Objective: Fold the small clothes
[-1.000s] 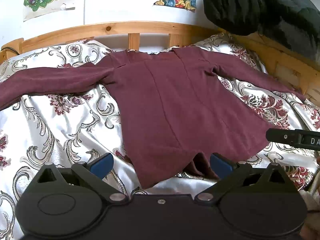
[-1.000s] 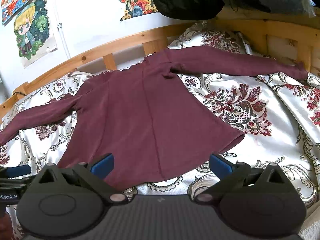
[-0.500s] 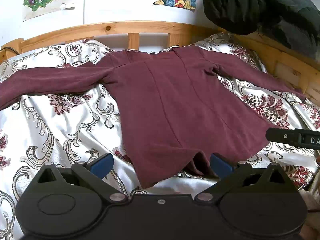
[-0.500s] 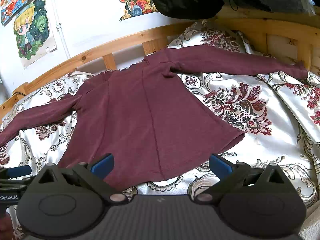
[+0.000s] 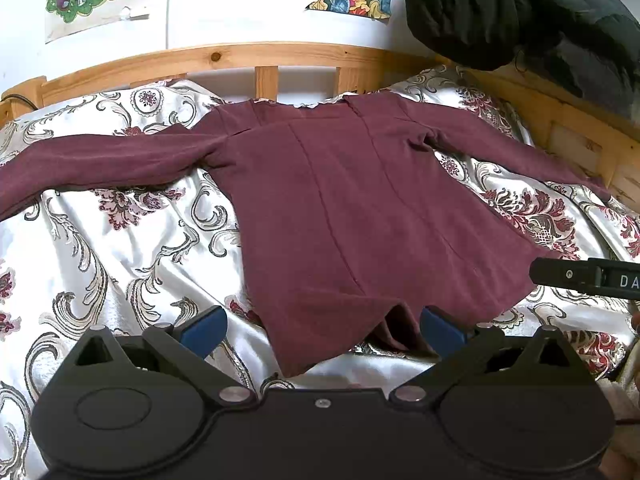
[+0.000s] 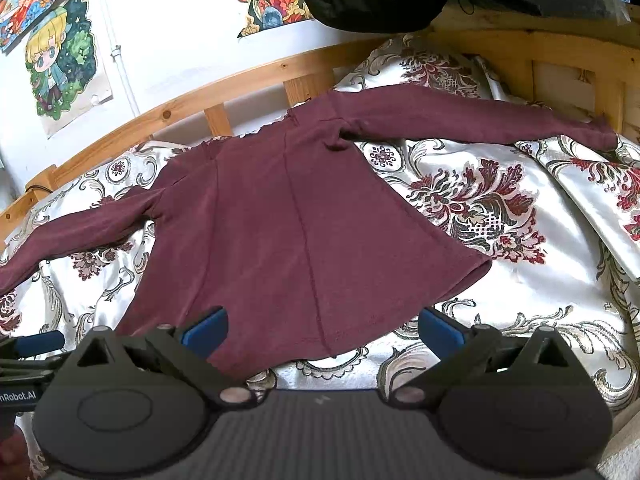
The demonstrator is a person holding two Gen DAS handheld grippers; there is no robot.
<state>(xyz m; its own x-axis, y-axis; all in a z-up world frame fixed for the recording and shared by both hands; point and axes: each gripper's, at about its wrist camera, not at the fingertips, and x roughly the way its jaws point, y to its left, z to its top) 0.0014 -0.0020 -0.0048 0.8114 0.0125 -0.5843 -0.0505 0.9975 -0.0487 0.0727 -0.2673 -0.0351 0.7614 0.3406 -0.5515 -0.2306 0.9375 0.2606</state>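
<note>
A maroon long-sleeved top lies flat on the patterned bedspread, neck toward the headboard, both sleeves spread out sideways. It also shows in the right wrist view. My left gripper is open and empty, just short of the top's hem, near a small fold in it. My right gripper is open and empty over the hem's right half. One finger of the right gripper shows at the right of the left wrist view.
The silver floral bedspread covers the bed. A wooden headboard runs along the back, and a wooden side rail runs on the right. A black padded jacket hangs above the right corner. Posters are on the wall.
Nothing has visibly changed; both grippers stay open near the hem with only a very slight drift.
</note>
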